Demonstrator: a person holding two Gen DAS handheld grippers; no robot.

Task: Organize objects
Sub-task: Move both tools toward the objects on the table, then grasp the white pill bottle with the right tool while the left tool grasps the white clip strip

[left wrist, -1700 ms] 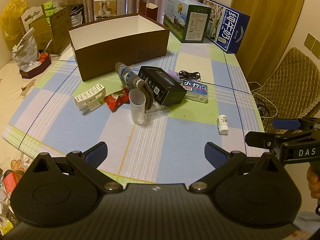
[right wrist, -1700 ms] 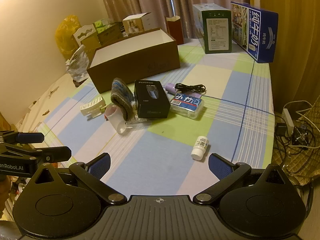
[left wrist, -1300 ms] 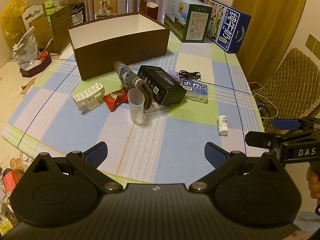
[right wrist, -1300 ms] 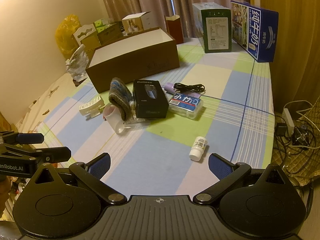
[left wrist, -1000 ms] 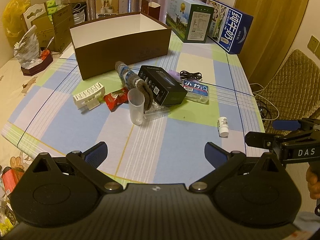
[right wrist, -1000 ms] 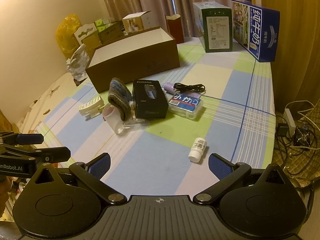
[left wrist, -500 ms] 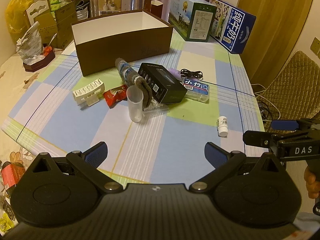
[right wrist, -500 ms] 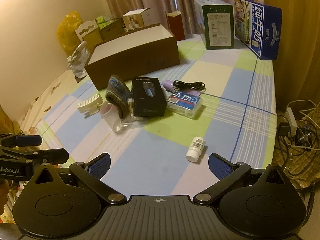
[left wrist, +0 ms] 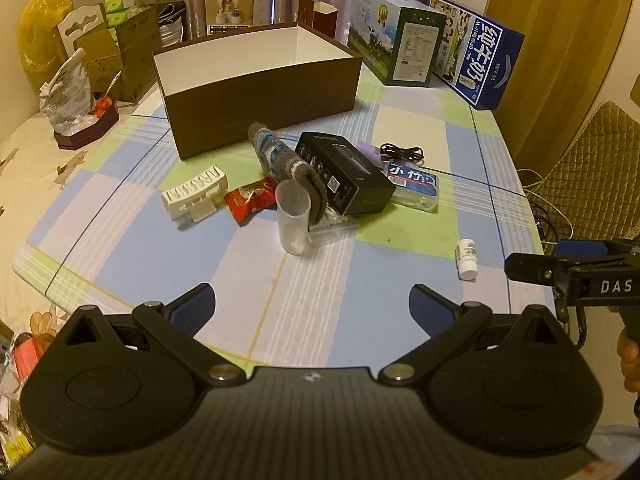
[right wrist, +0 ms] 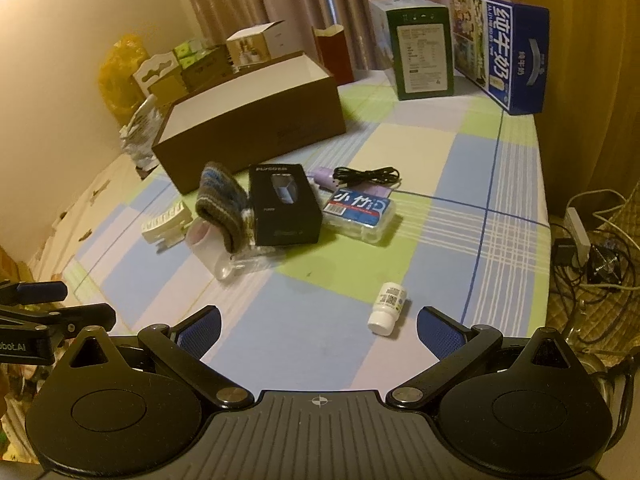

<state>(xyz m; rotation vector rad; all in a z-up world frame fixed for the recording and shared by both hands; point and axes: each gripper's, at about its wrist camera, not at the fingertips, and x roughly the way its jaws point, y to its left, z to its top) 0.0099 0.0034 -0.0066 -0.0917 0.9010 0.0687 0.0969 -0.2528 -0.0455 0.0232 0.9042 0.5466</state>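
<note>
An open brown box (left wrist: 256, 92) (right wrist: 256, 124) with a white inside stands at the back of the checked table. In front of it lie a white clip holder (left wrist: 194, 194), a red packet (left wrist: 252, 200), a clear plastic cup (left wrist: 294, 220) (right wrist: 210, 246), a knitted sock (left wrist: 286, 166) (right wrist: 222, 196), a black product box (left wrist: 344, 178) (right wrist: 284, 204), a blue-labelled clear case (left wrist: 412, 184) (right wrist: 358, 210) and a black cable (left wrist: 402, 152) (right wrist: 366, 174). A small white bottle (left wrist: 467, 258) (right wrist: 387, 307) lies apart at the right. My left gripper (left wrist: 312, 306) and right gripper (right wrist: 318, 326) hang open over the near edge, holding nothing.
A green carton (left wrist: 396, 58) and a blue milk carton (left wrist: 476, 62) stand at the back right. Boxes and a yellow bag (left wrist: 38, 40) crowd the back left. A quilted chair (left wrist: 592, 184) and loose cords (right wrist: 596, 252) are right of the table. A hand (left wrist: 630, 360) grips the other tool.
Both grippers have drifted slightly forward and up over the table, so the objects sit a bit lower and closer in view. Nothing on the table has moved.
</note>
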